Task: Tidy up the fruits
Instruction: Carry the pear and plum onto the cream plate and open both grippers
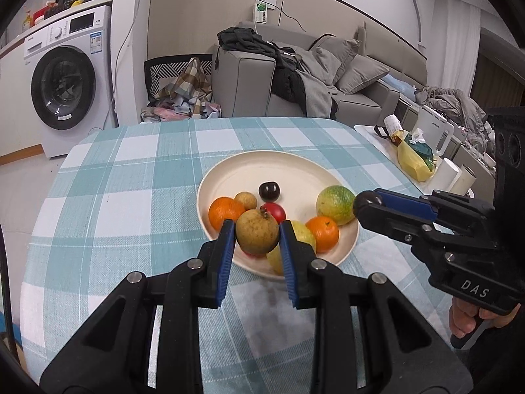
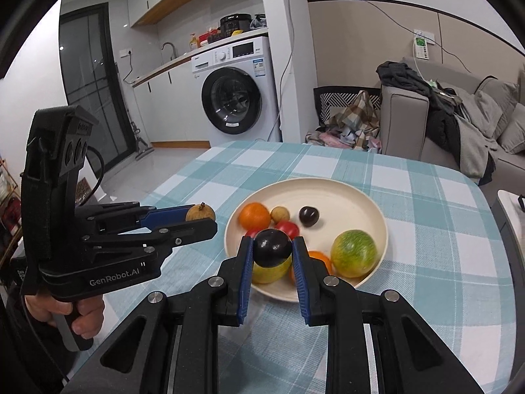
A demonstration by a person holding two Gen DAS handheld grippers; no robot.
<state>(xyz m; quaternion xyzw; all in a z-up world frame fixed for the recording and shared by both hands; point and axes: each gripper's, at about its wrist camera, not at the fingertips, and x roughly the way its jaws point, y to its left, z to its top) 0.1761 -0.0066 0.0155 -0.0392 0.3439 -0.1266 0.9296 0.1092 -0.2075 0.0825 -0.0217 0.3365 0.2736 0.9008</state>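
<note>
1. Left wrist view: my left gripper (image 1: 257, 234) is clamped on a tan round fruit (image 1: 257, 231), its blue pads pressing on either side. The fruit hangs over the near rim of the cream plate (image 1: 262, 161), which sits on the checked tablecloth (image 1: 131, 180). The fruit is nearly a ball, so it has little of a long axis; its dark stem nub points up and slightly away from me. At the right edge my right gripper (image 1: 366, 202) comes in from the side with something dark at its tip.

2. Right wrist view: my right gripper (image 2: 272, 251) is pinched on a dark round fruit (image 2: 272, 248), held above the yellow fruit (image 2: 270, 271) at the plate's near edge. I can see no stem on it, so I cannot tell which way it points. My left gripper (image 2: 200, 220) is to the left, clear of the plate, the tan fruit (image 2: 200, 212) at its tip.

3. Step in hand, as I judge it: both fruits are picked and held clear of the plate, mid-carry. Still on the plate are two oranges, a green-yellow fruit (image 2: 352, 252), a red one and a second dark one.

4. Next I need a spot for each; neither view shows another container, so I cannot tell where. Round fruit will roll, so I should set each low before easing the pads apart.
</note>
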